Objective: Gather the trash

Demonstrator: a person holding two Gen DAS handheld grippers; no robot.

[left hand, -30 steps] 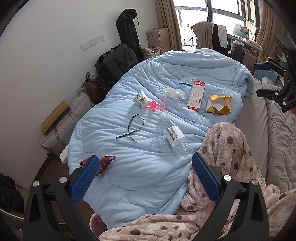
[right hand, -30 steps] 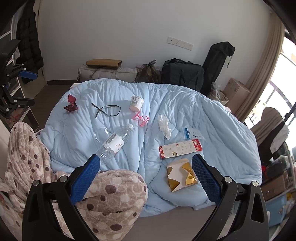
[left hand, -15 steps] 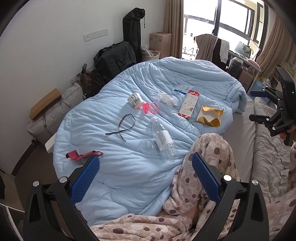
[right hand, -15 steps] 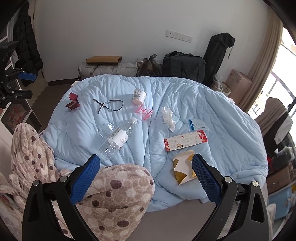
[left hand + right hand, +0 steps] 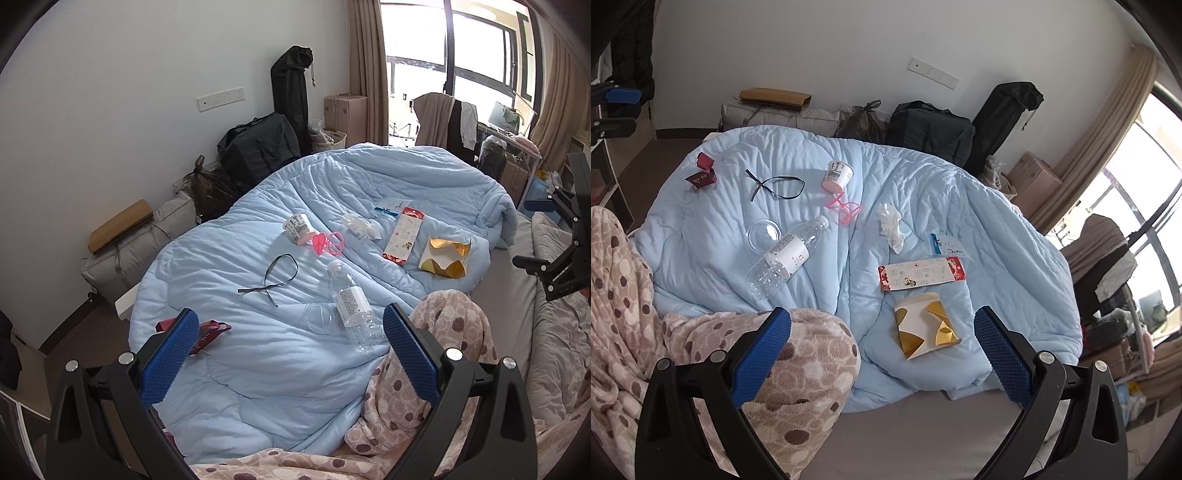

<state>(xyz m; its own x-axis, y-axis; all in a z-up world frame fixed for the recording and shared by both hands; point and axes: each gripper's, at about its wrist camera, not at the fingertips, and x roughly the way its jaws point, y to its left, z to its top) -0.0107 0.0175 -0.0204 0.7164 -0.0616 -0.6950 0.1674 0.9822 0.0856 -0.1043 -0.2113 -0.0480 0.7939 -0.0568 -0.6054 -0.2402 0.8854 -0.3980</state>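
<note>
Trash lies scattered on a light blue quilt [image 5: 258,369]: a clear plastic bottle [image 5: 352,302], a clear lid [image 5: 319,317], a black ribbon [image 5: 275,275], a yogurt cup [image 5: 296,228], a crumpled tissue [image 5: 360,225], a red-and-white card [image 5: 402,240], a gold box [image 5: 445,256] and red paper [image 5: 207,332]. My left gripper [image 5: 290,321] hovers open above the bed's near end, holding nothing. My right gripper [image 5: 882,321] is open too, held above the gold box [image 5: 925,325] and the bottle [image 5: 785,256].
A spotted brown blanket [image 5: 443,332] is bunched at the near side. Pink toy glasses [image 5: 328,243] lie by the cup. Black bags [image 5: 258,147] and boxes stand along the wall. A chair with clothes [image 5: 443,118] stands by the window.
Both wrist views have shifted slightly over the bed. Nothing on the quilt has moved. Both grippers stay open with nothing in them.
</note>
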